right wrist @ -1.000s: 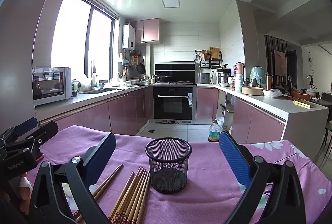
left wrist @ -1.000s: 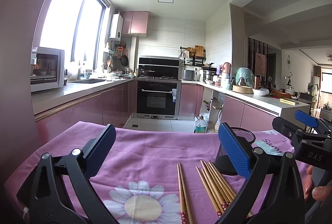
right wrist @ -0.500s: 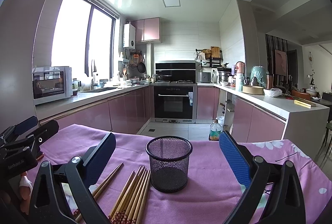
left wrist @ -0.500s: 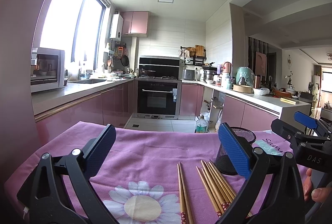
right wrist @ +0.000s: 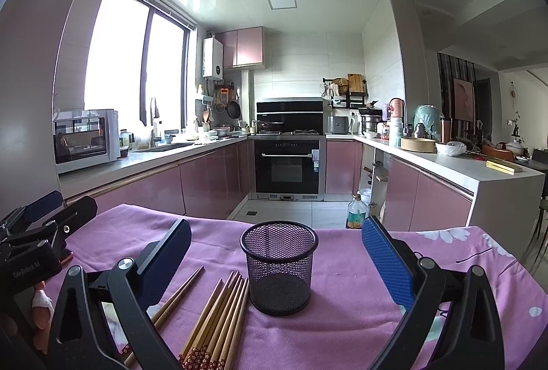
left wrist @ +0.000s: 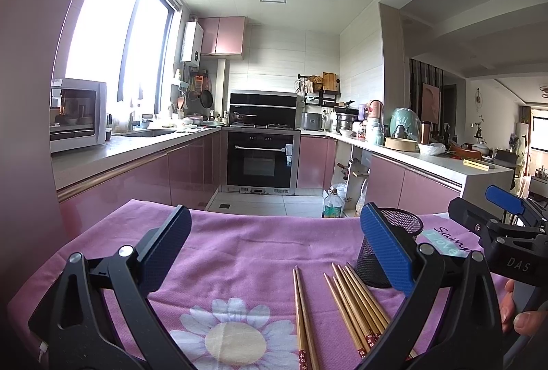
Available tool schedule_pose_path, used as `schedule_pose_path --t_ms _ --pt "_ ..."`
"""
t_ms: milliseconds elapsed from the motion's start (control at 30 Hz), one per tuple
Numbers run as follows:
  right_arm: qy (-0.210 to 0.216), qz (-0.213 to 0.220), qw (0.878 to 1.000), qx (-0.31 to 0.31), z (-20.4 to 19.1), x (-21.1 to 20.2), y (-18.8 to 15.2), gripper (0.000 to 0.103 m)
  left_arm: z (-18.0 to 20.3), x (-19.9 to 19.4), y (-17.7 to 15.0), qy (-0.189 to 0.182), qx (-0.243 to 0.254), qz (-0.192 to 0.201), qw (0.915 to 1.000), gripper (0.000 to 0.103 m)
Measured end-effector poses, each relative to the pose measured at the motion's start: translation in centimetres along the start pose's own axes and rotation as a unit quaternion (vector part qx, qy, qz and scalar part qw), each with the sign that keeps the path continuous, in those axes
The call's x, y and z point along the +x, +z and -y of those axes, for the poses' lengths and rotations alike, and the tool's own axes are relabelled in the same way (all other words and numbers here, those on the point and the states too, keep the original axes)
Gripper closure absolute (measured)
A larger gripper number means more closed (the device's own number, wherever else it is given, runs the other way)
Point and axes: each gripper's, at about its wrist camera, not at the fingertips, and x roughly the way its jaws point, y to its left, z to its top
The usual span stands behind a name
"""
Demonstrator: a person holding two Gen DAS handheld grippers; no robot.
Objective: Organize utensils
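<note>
Several wooden chopsticks (left wrist: 354, 305) lie in a bundle on the pink flowered tablecloth (left wrist: 239, 253), with a separate pair (left wrist: 303, 318) to their left. They also show in the right wrist view (right wrist: 219, 318), left of an empty black mesh cup (right wrist: 279, 270) that stands upright. The cup shows in the left wrist view (left wrist: 397, 239) behind my right finger. My left gripper (left wrist: 274, 250) is open and empty above the cloth. My right gripper (right wrist: 277, 260) is open and empty, with the cup between its fingers further ahead.
The table's far edge (right wrist: 308, 227) drops to the kitchen floor, where a bottle (right wrist: 356, 214) stands. Pink cabinets, an oven (right wrist: 289, 164) and counters lie beyond. The other gripper shows at the right edge of the left wrist view (left wrist: 507, 233).
Both grippers have hardly moved. The views have shifted very slightly; the chopsticks and cup stay in place.
</note>
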Motion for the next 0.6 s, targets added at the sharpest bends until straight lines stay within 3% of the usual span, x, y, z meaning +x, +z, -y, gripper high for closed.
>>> schedule_pose_path --t_ms 600 --pt "-0.001 -0.001 1.0 0.004 0.19 0.12 -0.59 0.007 -0.01 0.03 -0.09 0.001 0.002 -0.001 1.0 0.006"
